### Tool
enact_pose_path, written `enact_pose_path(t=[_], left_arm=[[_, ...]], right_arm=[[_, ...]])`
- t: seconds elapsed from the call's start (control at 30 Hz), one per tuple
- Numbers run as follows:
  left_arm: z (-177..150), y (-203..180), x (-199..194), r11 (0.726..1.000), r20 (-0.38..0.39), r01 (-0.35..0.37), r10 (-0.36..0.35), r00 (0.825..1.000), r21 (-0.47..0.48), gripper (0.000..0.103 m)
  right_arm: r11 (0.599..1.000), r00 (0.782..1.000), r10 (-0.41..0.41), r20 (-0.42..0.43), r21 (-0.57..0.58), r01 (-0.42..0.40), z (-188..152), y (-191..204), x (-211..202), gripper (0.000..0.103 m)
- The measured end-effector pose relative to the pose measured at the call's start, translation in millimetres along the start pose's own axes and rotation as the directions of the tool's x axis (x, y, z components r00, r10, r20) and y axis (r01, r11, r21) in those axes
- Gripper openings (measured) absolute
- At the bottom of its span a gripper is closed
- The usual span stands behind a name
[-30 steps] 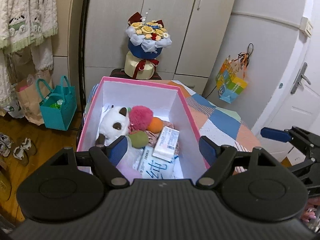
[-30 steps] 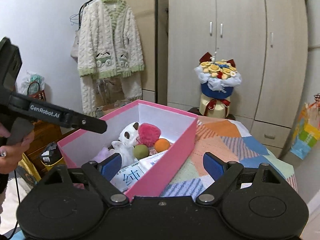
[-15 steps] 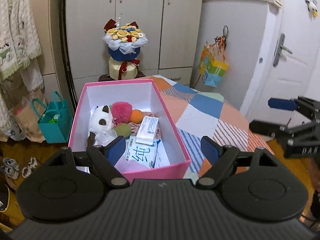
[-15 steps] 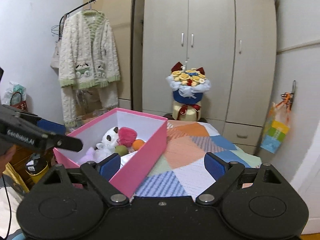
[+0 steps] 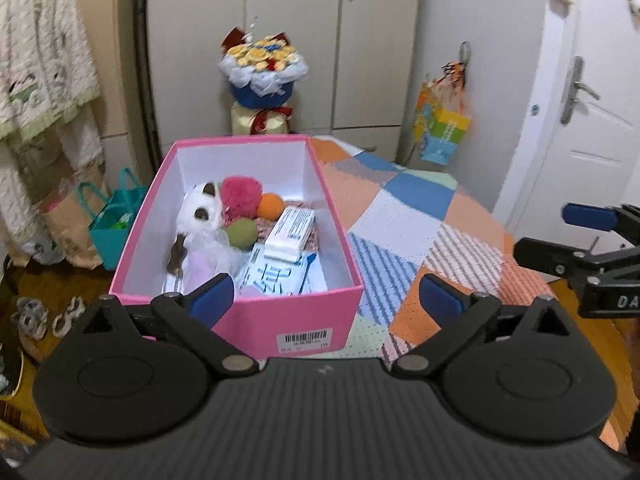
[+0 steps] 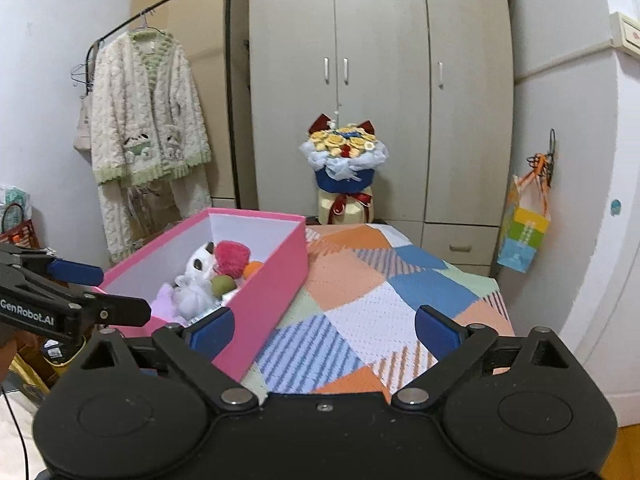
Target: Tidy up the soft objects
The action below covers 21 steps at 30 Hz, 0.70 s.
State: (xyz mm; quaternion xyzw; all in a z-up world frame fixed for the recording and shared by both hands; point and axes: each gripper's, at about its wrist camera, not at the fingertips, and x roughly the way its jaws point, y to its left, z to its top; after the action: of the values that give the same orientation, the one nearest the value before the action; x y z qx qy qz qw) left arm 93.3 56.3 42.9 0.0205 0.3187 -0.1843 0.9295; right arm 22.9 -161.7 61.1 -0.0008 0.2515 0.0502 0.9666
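The pink box sits on the left part of the patchwork-covered worktop, open at the top, a barcode label on its near wall. Inside the box lie a white plush toy against the left wall, a red pompom just beside it toward the far end, an orange ball touching the pompom, a green ball in the middle, and tissue packs at the near right. The left gripper hangs above the box's near end, jaws spread wide and holding nothing. The right gripper hovers to the right of the box over the bare cloth, jaws equally wide apart and empty. Behind the box stands a flower bouquet before the wardrobe; left of the box a fluffy cardigan hangs on a rack.
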Motion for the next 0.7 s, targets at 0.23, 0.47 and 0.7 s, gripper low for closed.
enact_pose_path(t=[0.23,0.47,0.7], left_arm=[[-3,-14,6,0.994,-0.031,-0.103,0.102,0.994,-0.029,0.100],[-3,-26,-4,0.992,0.004,-0.122,0.122,0.992,-0.029,0.100],[-11,-30,-5,0.989,0.015,-0.141,0.142,0.990,-0.051,0.100]], right_arm=[[0.998,0.996,-0.068,-0.049,0.000,0.068,-2,-1,0,0.103],[0.994,0.991,-0.107,-0.079,-0.024,0.105,-2,2,-4,0.103],[0.996,0.992,-0.082,-0.095,0.028,0.085,-9,-7,-10,0.103]])
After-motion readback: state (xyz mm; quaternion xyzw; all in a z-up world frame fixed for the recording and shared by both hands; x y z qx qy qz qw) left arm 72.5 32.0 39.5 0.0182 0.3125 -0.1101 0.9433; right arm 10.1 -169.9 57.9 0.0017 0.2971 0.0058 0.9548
